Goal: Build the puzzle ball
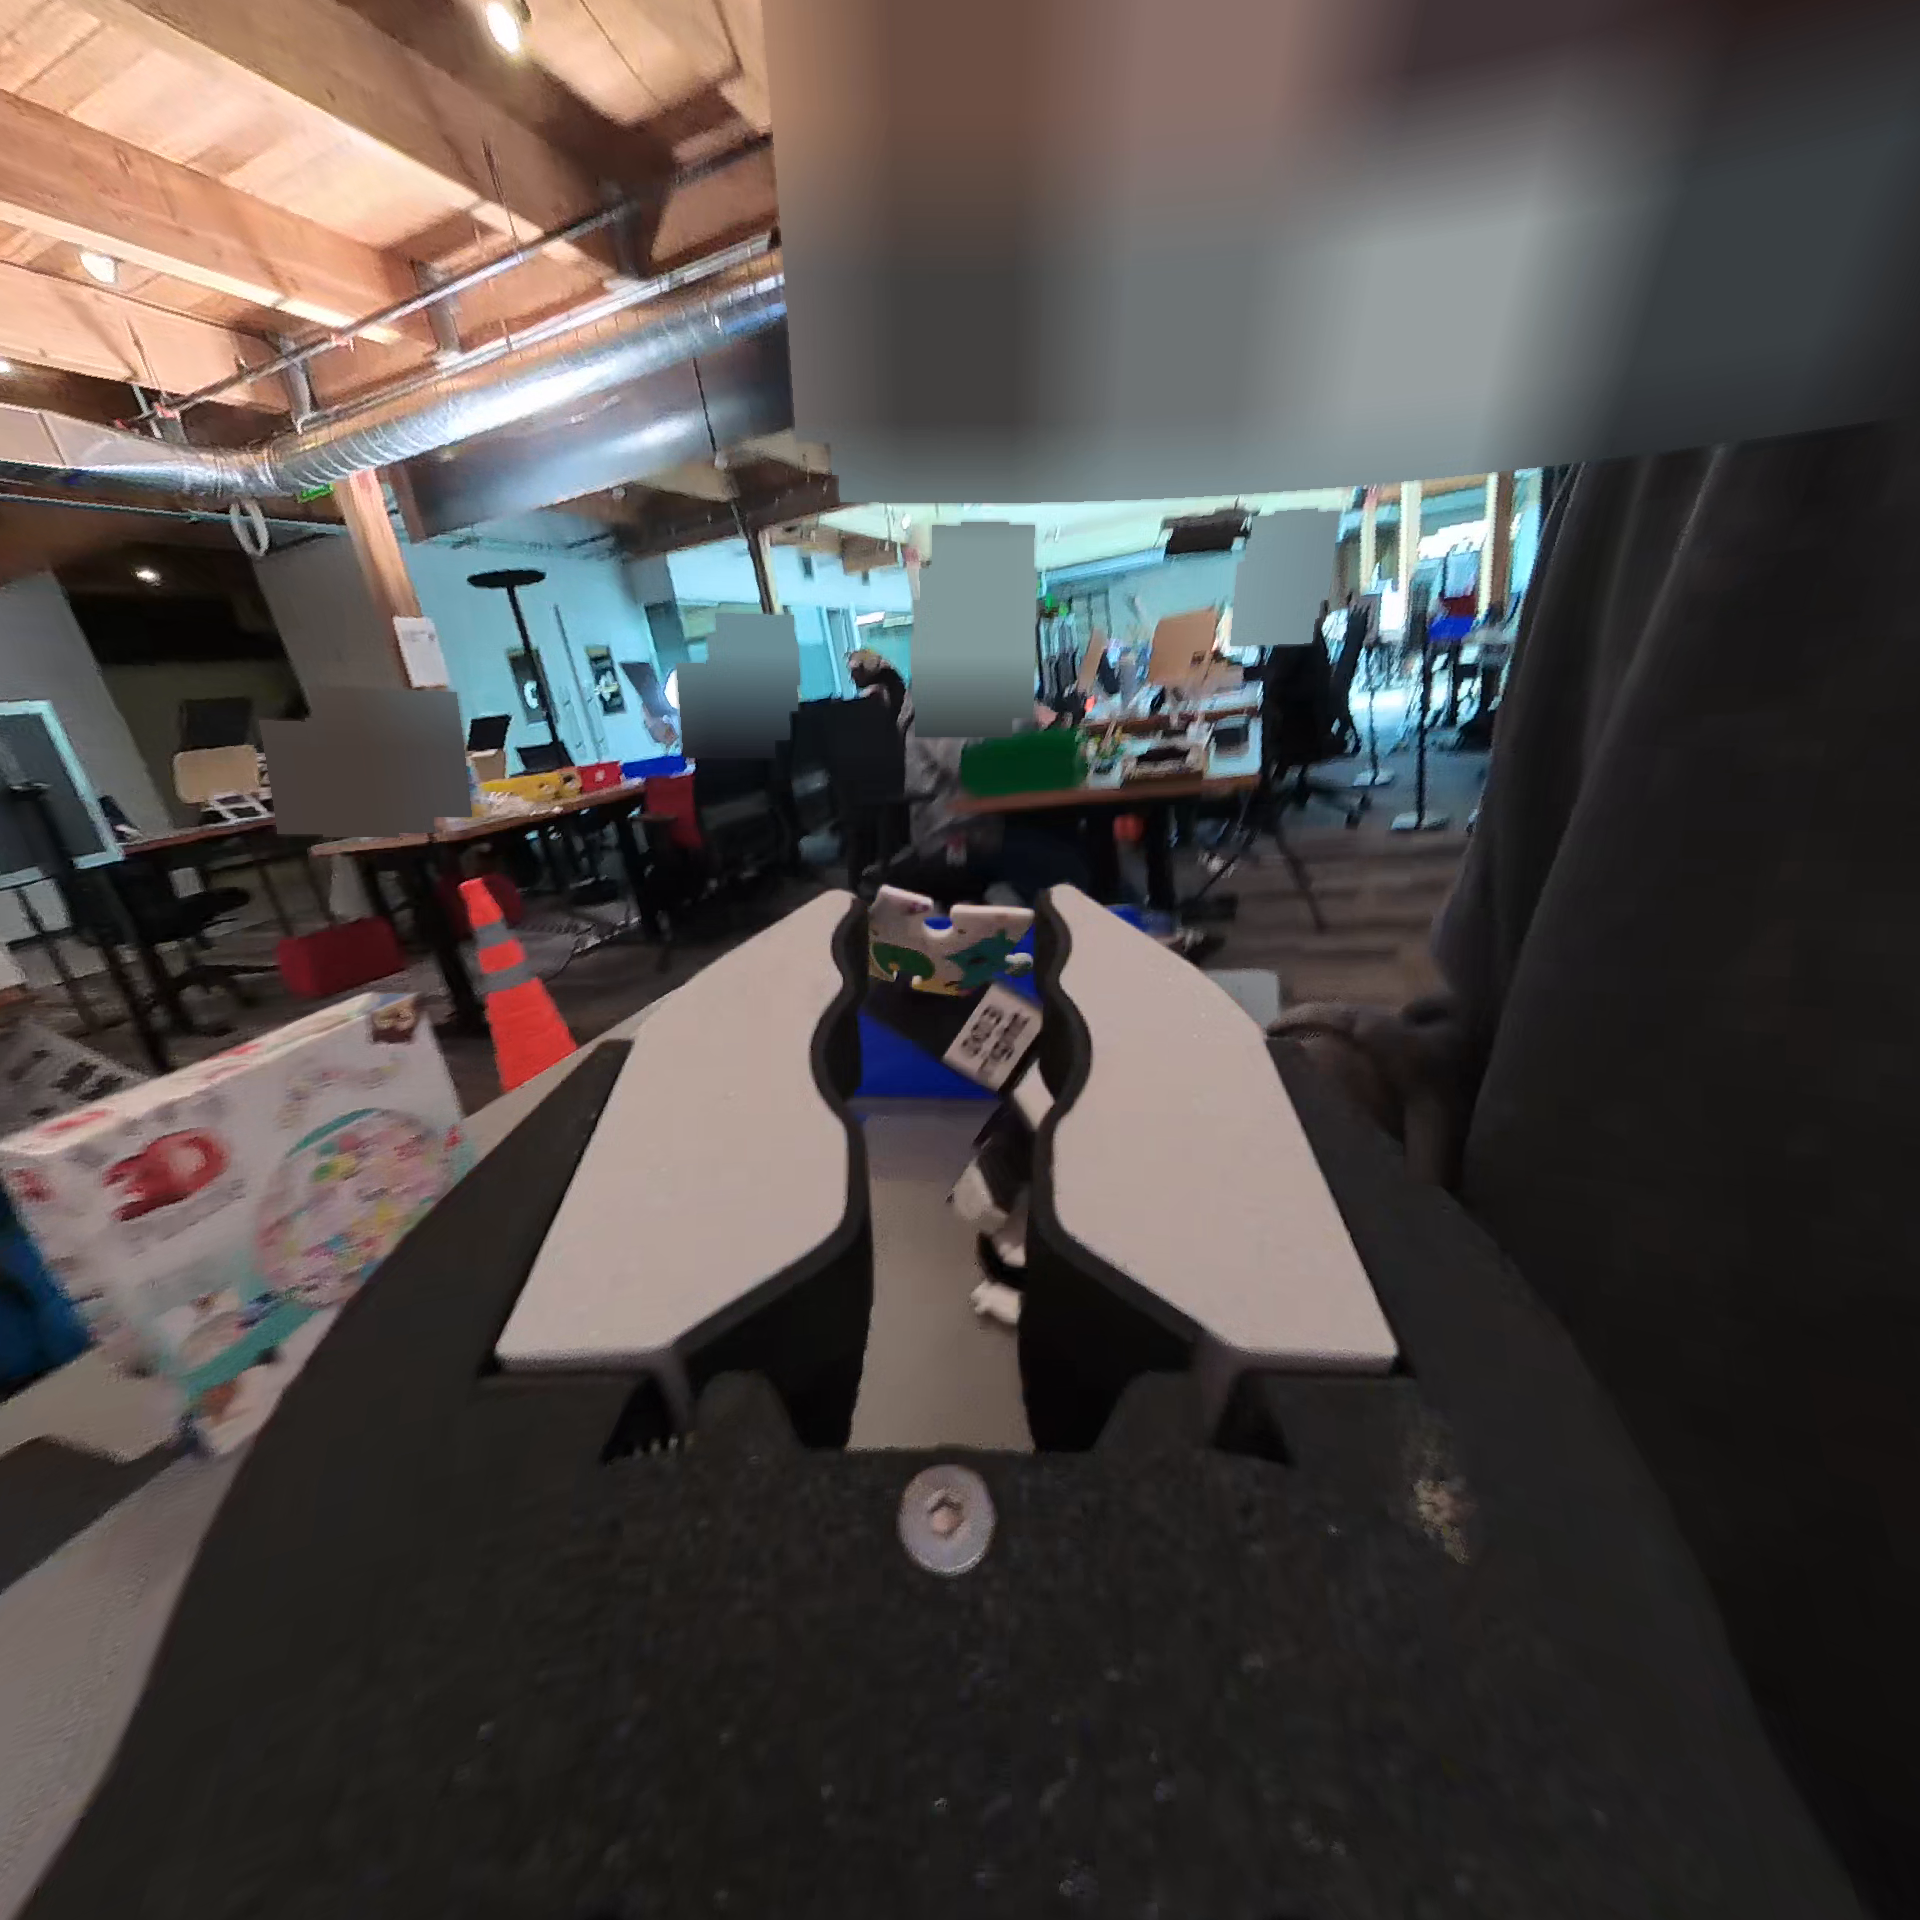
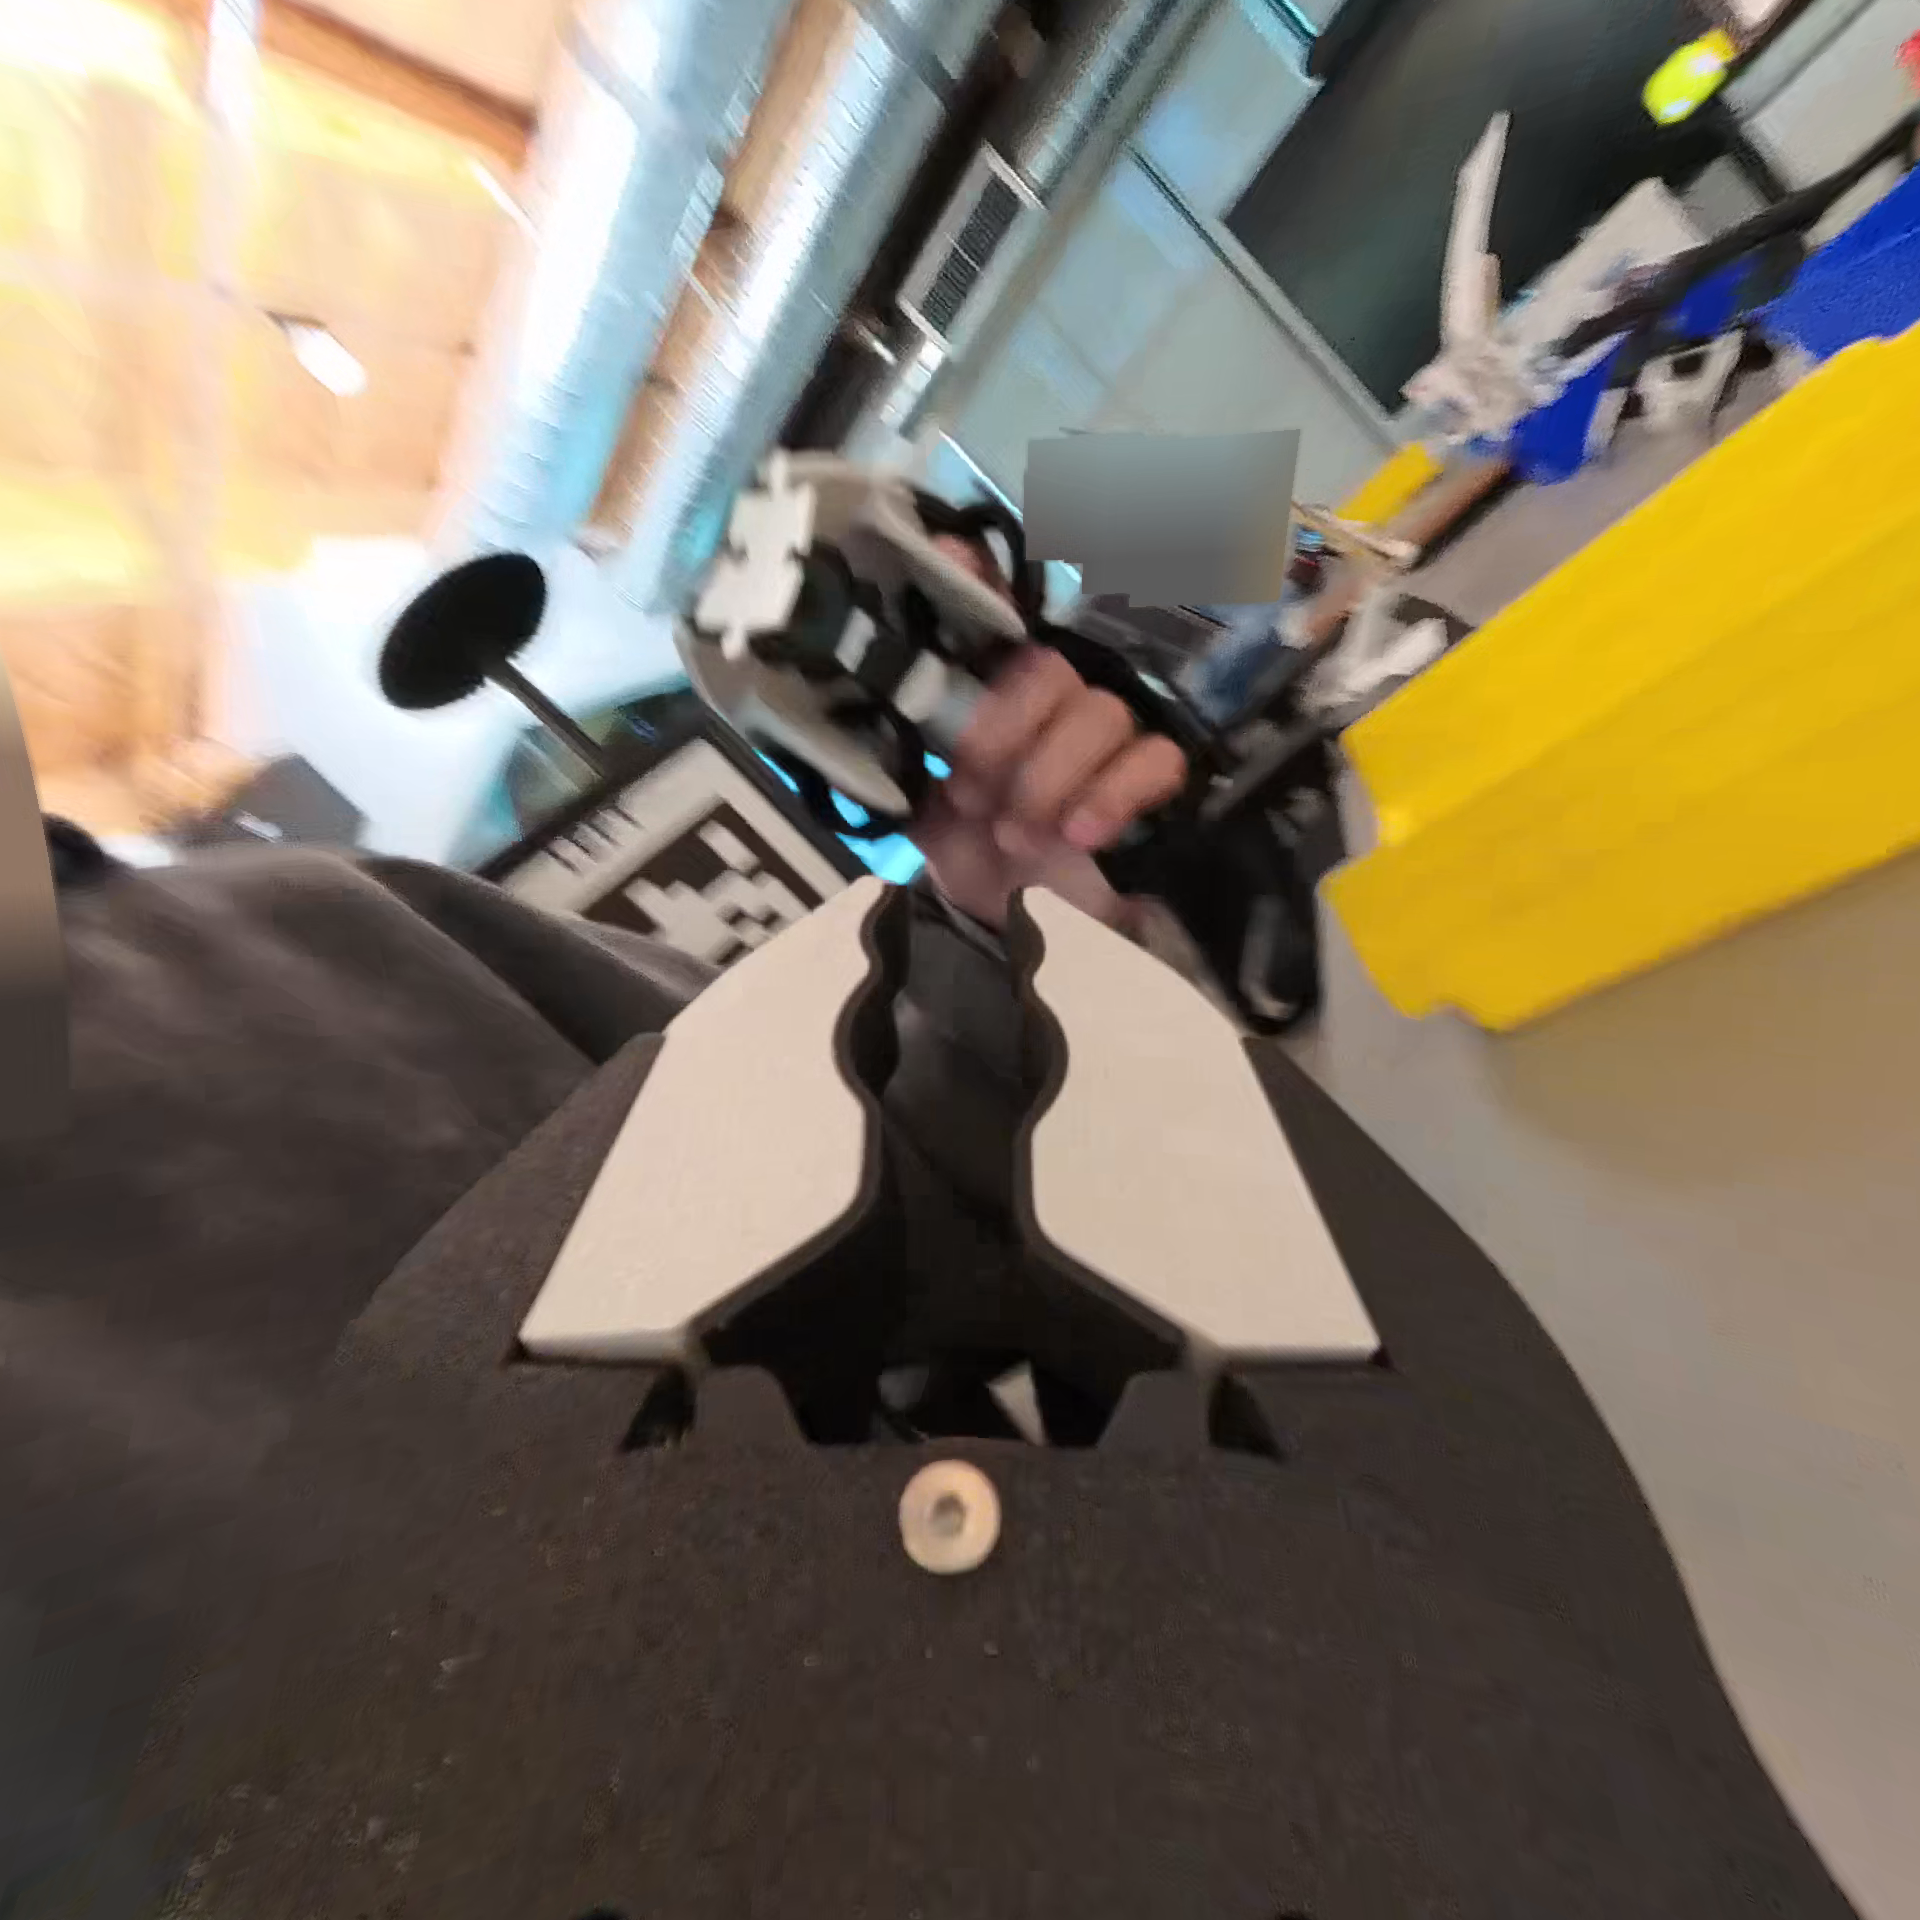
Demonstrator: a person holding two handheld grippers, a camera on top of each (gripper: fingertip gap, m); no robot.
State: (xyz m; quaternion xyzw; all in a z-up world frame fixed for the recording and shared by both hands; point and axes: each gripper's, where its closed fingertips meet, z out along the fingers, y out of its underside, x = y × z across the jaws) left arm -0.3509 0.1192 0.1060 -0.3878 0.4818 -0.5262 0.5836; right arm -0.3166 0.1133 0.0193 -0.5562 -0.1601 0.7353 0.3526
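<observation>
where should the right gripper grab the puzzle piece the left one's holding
Take the part of the puzzle piece that sticks out beyond the left gripper's fingertips, probably coming from the far side, opposite that gripper. The piece is thin with knobbed edges, so the right gripper, open and empty, would best pinch its two broad faces, clear of the knobs.

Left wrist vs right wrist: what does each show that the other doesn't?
Left only: the puzzle box, an orange cone, and the printed face of the puzzle piece at the left gripper tips. Right only: a yellow bin and the hand holding the left gripper, seen from outside. Both: the left gripper, the piece, and the person's dark clothing.
</observation>
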